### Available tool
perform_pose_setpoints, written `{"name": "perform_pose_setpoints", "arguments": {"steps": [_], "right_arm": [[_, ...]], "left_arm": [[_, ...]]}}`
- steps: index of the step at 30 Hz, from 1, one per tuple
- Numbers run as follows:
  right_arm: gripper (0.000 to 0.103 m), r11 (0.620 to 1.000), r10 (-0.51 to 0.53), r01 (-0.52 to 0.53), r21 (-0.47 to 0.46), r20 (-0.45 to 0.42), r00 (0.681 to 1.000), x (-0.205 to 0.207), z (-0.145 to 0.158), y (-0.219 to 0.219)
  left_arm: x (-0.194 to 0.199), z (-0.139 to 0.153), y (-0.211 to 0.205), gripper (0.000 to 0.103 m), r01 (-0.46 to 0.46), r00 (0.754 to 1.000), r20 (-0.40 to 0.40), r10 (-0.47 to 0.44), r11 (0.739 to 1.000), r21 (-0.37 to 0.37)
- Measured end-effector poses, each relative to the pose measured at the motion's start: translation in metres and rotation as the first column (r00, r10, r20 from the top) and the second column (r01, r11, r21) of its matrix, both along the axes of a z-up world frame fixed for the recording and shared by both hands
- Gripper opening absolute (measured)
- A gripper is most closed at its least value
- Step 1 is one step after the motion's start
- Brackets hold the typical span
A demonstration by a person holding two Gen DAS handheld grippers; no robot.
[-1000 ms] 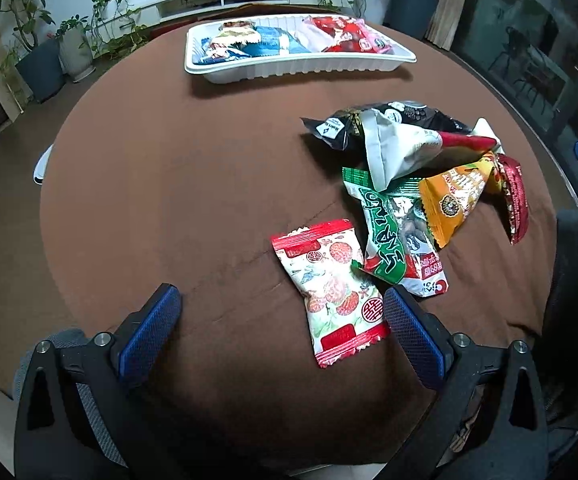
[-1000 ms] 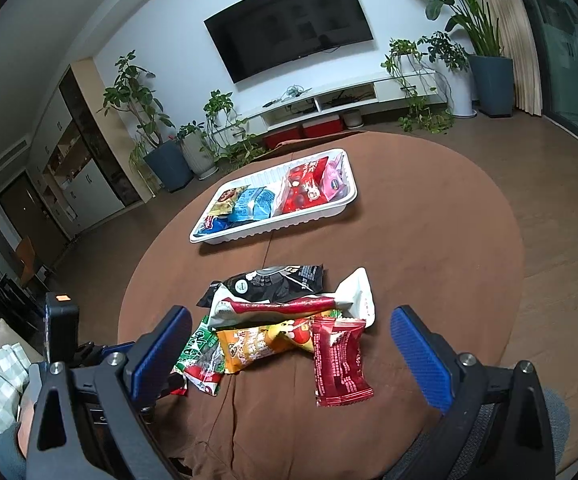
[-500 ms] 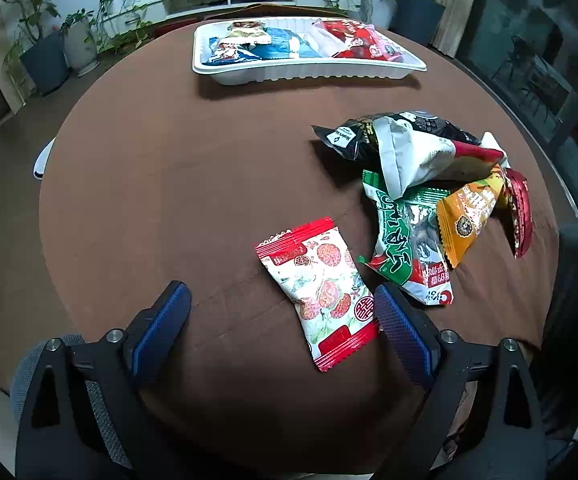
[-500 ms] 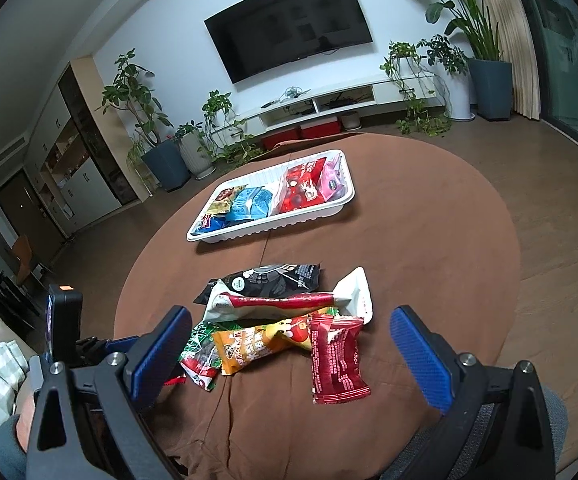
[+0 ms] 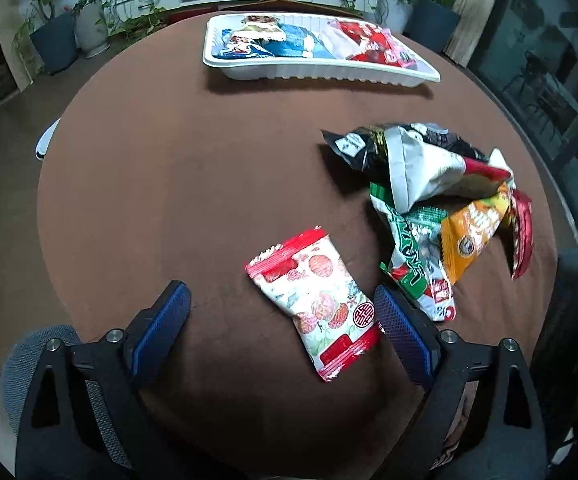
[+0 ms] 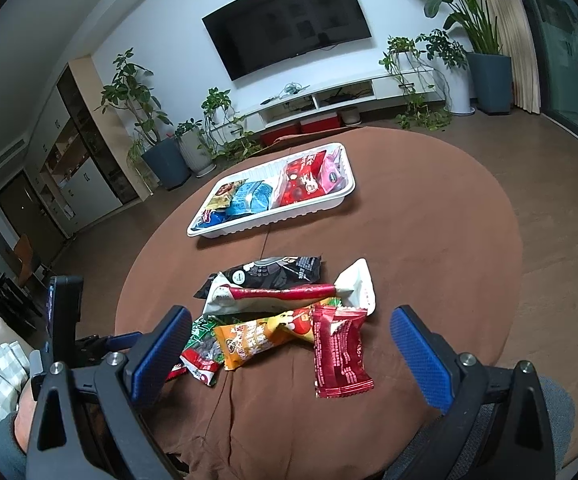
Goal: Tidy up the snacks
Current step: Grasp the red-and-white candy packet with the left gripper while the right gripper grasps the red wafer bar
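left gripper (image 5: 281, 312) hung over a red-and-white snack packet (image 5: 317, 304) — jaws apart, nothing gripped.

the packet lay flat on the brown table (image 5: 169, 168), alone, between the two blue pads and nearer the right-hand one, its lower edge just beside that pad; neither pad pressed on it, though the jaws had just narrowed a little. a heap of loose packets (image 5: 441, 200) sat well to its right, and the white tray (image 5: 321, 74) with sorted snacks stood at the far side. the right gripper (image 6: 289, 344) was spread wide too, empty, with a dark red packet (image 6: 339, 354) on the table between its pads — untouched.
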State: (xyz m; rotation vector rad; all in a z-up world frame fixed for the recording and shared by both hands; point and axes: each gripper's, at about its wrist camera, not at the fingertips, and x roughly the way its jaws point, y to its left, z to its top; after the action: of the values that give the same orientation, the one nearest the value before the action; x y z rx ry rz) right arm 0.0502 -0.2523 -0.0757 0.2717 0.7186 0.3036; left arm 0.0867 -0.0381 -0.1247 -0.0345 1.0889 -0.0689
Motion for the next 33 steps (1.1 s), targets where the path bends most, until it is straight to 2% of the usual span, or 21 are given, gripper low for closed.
{"name": "perform_pose_setpoints", "arguments": {"steps": [8, 13, 14, 15, 16, 23, 28, 30, 33], "right_arm": [[0.102, 1.0, -0.004, 0.004, 0.002, 0.005, 1.0, 0.0, -0.002, 0.0], [0.102, 1.0, -0.003, 0.003, -0.002, -0.006, 1.0, 0.0, -0.003, 0.0], [0.102, 1.0, -0.005, 0.005, -0.005, -0.009, 1.0, 0.0, -0.004, -0.001], [0.102, 1.0, -0.01, 0.009, -0.007, -0.013, 1.0, 0.0, -0.004, -0.002], [0.102, 1.0, -0.011, 0.011, -0.007, -0.015, 1.0, 0.0, -0.004, -0.002], [0.099, 0.999, 0.003, -0.007, -0.052, -0.081, 0.997, 0.004, -0.013, 0.005], [0.095, 0.991, 0.014, -0.032, -0.131, -0.135, 0.991, 0.005, -0.022, 0.013], [0.093, 0.987, 0.021, -0.047, -0.151, -0.171, 0.985, 0.007, -0.028, 0.015], [0.088, 0.984, 0.027, -0.063, -0.167, -0.21, 0.977, 0.01, -0.036, 0.017]], "left_arm": [[-0.009, 0.007, 0.012, 0.093, -0.016, 1.0, 0.012, 0.016, 1.0, 0.014], [-0.004, 0.004, -0.001, 0.093, 0.042, 0.999, 0.009, -0.043, 0.997, 0.062], [-0.002, 0.002, -0.002, 0.089, 0.05, 0.999, 0.003, -0.051, 0.996, 0.072], [0.0, 0.0, -0.003, 0.077, 0.06, 0.998, -0.007, -0.06, 0.996, 0.069], [0.0, -0.001, -0.002, 0.077, 0.065, 0.998, -0.005, -0.065, 0.996, 0.064], [0.0, 0.001, -0.004, 0.055, 0.11, 0.994, 0.003, -0.11, 0.991, 0.072], [0.002, 0.003, -0.008, 0.042, 0.167, 0.986, -0.006, -0.167, 0.983, 0.071], [0.002, 0.005, -0.008, 0.034, 0.18, 0.984, 0.0, -0.18, 0.981, 0.065], [0.0, 0.007, -0.003, 0.032, 0.18, 0.984, 0.01, -0.18, 0.983, 0.029]]}}
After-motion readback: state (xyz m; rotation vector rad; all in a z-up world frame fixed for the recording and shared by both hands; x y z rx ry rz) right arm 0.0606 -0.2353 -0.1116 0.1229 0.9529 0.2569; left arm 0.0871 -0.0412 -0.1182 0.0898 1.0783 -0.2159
